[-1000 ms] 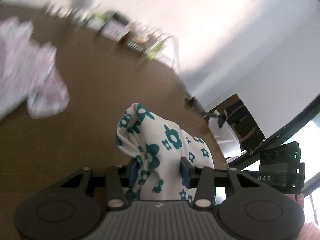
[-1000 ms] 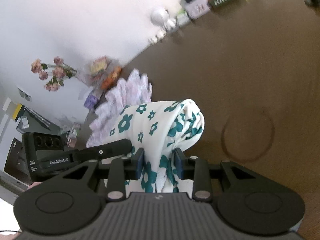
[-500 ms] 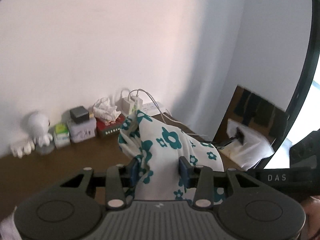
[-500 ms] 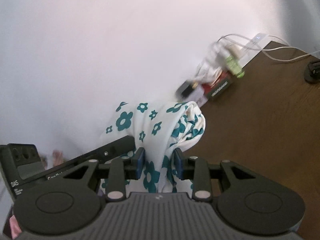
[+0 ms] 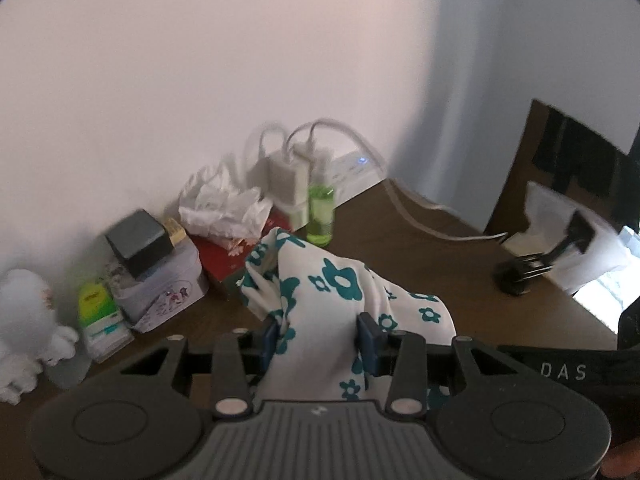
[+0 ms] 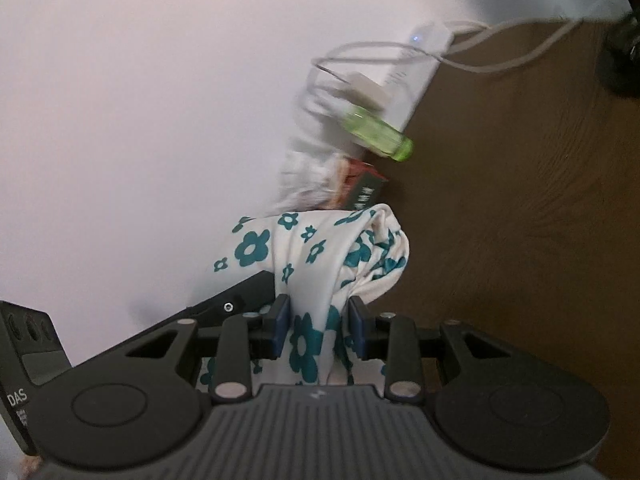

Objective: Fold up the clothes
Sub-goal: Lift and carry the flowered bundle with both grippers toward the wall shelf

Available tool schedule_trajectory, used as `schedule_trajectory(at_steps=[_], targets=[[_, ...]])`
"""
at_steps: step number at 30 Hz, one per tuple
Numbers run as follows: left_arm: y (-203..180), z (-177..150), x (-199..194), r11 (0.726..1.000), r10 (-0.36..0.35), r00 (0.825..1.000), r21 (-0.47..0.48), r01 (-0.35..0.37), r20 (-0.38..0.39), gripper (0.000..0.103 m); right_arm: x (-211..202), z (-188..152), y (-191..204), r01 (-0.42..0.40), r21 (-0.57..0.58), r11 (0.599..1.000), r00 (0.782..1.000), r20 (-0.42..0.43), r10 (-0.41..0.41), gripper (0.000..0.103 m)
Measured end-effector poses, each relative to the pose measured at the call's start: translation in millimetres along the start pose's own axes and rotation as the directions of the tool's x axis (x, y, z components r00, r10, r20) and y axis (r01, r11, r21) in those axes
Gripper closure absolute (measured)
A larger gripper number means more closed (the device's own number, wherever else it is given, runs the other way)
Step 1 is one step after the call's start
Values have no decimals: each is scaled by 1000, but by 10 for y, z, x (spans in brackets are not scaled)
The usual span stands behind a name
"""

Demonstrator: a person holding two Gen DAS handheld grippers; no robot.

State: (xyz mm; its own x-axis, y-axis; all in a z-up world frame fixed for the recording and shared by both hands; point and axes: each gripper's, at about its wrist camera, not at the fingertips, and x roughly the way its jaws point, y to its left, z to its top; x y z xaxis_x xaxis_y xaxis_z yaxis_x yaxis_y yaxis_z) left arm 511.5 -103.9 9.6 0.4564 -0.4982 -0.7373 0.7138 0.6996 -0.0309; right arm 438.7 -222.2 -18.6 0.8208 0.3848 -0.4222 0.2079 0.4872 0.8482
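Observation:
A white garment with teal flowers (image 5: 332,284) is bunched up and held off the brown table (image 5: 420,256). My left gripper (image 5: 320,342) is shut on one bundle of it, the blue pads pressing the cloth from both sides. My right gripper (image 6: 318,330) is shut on another bundle of the same garment (image 6: 320,256). The two grippers are close together: the other gripper's black body shows at the right edge of the left wrist view and at the lower left of the right wrist view. The rest of the garment hangs hidden below the grippers.
Along the wall stand a white toy figure (image 5: 24,320), a tin with a black box on top (image 5: 160,276), a red tissue box (image 5: 224,252), a green bottle (image 5: 320,216), and a power strip with chargers and cables (image 5: 316,168). A black clamp (image 5: 536,264) sits at the right.
Both grippers swung with the garment from over the open table toward the back wall and the clutter there. The patterned clothes pile has left view. Both grips on the cloth are unchanged.

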Motion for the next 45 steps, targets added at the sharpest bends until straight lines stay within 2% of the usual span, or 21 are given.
schedule_trajectory(at_steps=[4,9,12,13,15,16,17,18,21,23,25,26,28,30,32,34,36,37,38,41,45], targets=[[276,-6,478,1000,-10,999,13,11,-33,64,442,-37,-120,39,4,999,999,-8,-39,72],[424,-75,856,999,-32,998,29,34,-63,64,718,-100,-273,55,2,998,998,-36,-55,72],[520,-127,904,998,-60,998,-12,60,-29,62,722,-124,-262,56,-36,998,998,-26,-57,72],[548,-143,908,997,-67,998,-28,66,-17,56,723,-129,-253,58,-50,997,998,-21,-59,70],[593,-167,894,997,-49,999,-60,49,4,38,718,-123,-241,58,-75,996,998,-25,-60,61],[610,-176,877,997,-24,1000,-76,25,13,23,696,-112,-238,54,-84,995,998,-35,-57,57],[627,-184,860,996,0,1000,-92,2,22,19,640,-96,-223,47,-106,993,998,-46,-52,45],[655,-190,803,993,21,999,-114,-16,37,19,598,-72,-203,38,-145,989,998,-47,-45,33],[687,-213,444,973,85,983,-226,-47,163,17,354,25,-150,20,-295,955,1000,5,-19,16],[680,-329,126,944,128,954,-327,-34,270,3,212,153,-127,3,-396,918,999,40,14,7],[669,-474,1,903,160,944,-430,-21,290,0,226,350,-106,-6,-472,882,999,37,27,6],[663,-547,-61,877,176,938,-479,-12,299,0,305,454,-102,-19,-481,876,1000,6,26,6],[666,-703,-17,827,148,951,-562,32,272,2,487,630,-106,-56,-483,874,997,-67,27,14],[672,-771,86,801,137,961,-598,37,242,9,716,721,-109,-94,-470,878,988,-154,23,24],[677,-839,189,773,124,969,-633,40,213,14,918,730,-94,-108,-472,875,978,-211,7,27],[689,-866,277,747,169,972,-664,-17,165,18,999,680,-105,-102,-487,867,975,-221,-10,32],[745,-904,346,723,156,973,-691,6,172,25,1060,631,-158,-110,-479,871,971,-238,-8,51],[780,-898,405,710,141,976,-704,16,164,31,1078,606,-191,-104,-475,874,972,-236,-13,64],[798,-893,457,706,146,977,-709,8,157,35,1077,599,-223,-100,-471,877,973,-230,-12,69],[854,-856,578,701,153,977,-713,-2,147,41,1051,564,-311,-97,-442,892,975,-222,-4,76],[922,-807,707,687,139,981,-727,4,137,44,931,459,-297,-70,-461,885,979,-200,-27,78]])
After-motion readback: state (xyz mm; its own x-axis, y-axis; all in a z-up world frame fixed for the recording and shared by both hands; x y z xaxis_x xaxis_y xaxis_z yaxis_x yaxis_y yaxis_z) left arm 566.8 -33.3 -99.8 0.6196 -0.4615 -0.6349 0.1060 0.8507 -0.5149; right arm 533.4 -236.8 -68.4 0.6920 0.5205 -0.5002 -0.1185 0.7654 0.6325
